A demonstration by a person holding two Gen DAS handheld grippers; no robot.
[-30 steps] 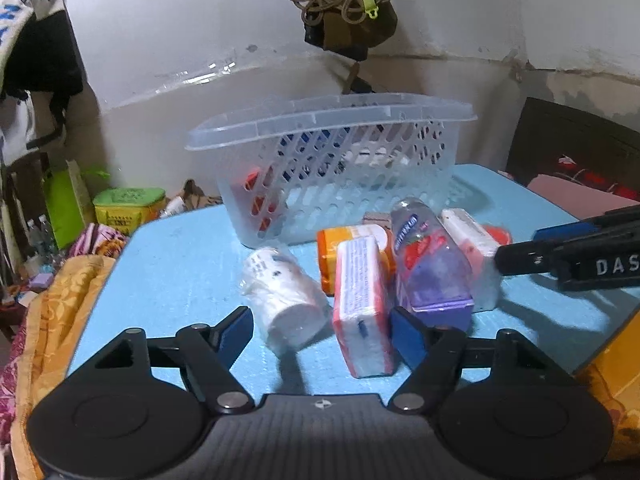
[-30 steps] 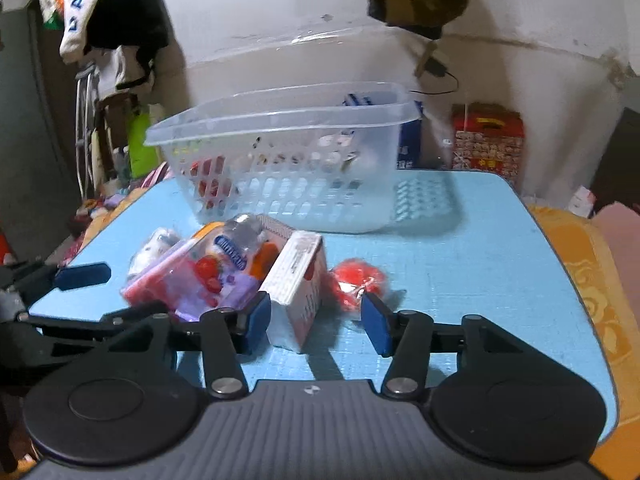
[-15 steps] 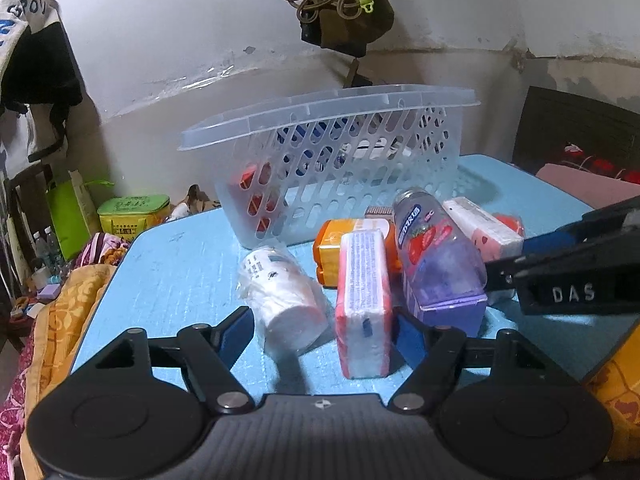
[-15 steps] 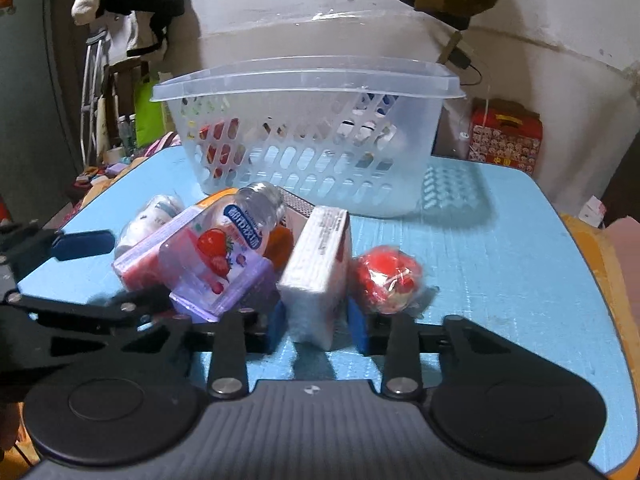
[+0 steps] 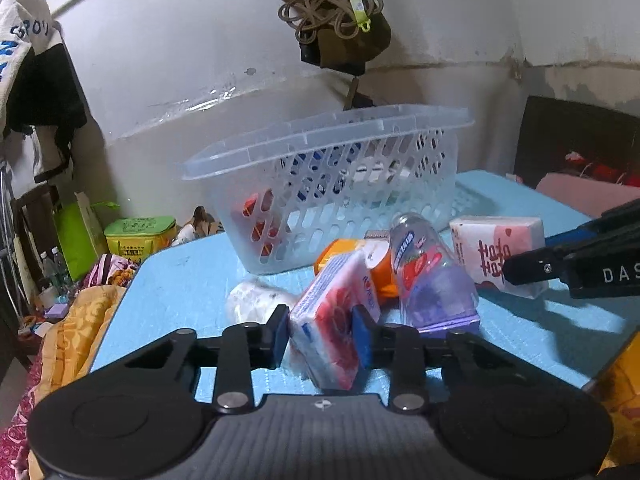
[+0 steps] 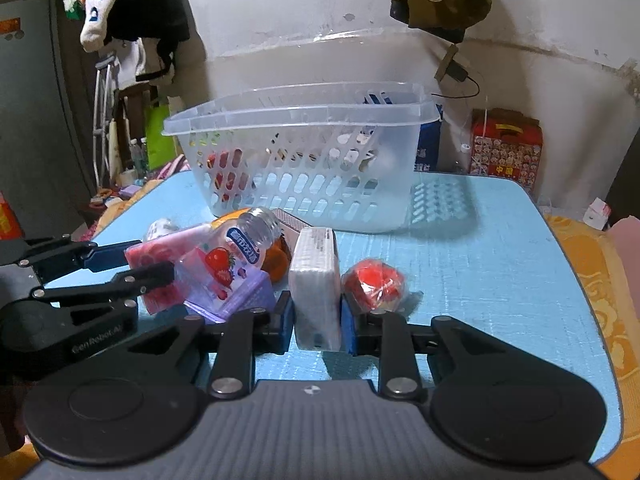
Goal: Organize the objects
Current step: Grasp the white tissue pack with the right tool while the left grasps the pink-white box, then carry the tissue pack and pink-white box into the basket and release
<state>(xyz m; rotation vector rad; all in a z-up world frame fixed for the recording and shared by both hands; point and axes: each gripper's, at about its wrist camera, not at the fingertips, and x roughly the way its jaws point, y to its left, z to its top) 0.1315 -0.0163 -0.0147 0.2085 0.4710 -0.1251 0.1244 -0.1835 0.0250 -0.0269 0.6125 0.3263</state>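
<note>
My left gripper is shut on a pink and white tissue pack, tilted and lifted a little off the blue table. My right gripper is shut on a white tissue pack standing on edge; the same pack shows in the left wrist view. Between them lie a strawberry drink bottle, an orange packet and a wrapped white roll. A red wrapped ball lies right of the right gripper. A clear perforated basket stands behind, holding several items.
Orange cloth lies past the table's right edge, patterned bedding past its left edge. A red box stands against the wall behind. A bag with cords hangs above the basket.
Both grippers have closed: the left on the pink tissue pack, which now tilts and is raised, the right on the white tissue pack. The left gripper came forward over the roll.
</note>
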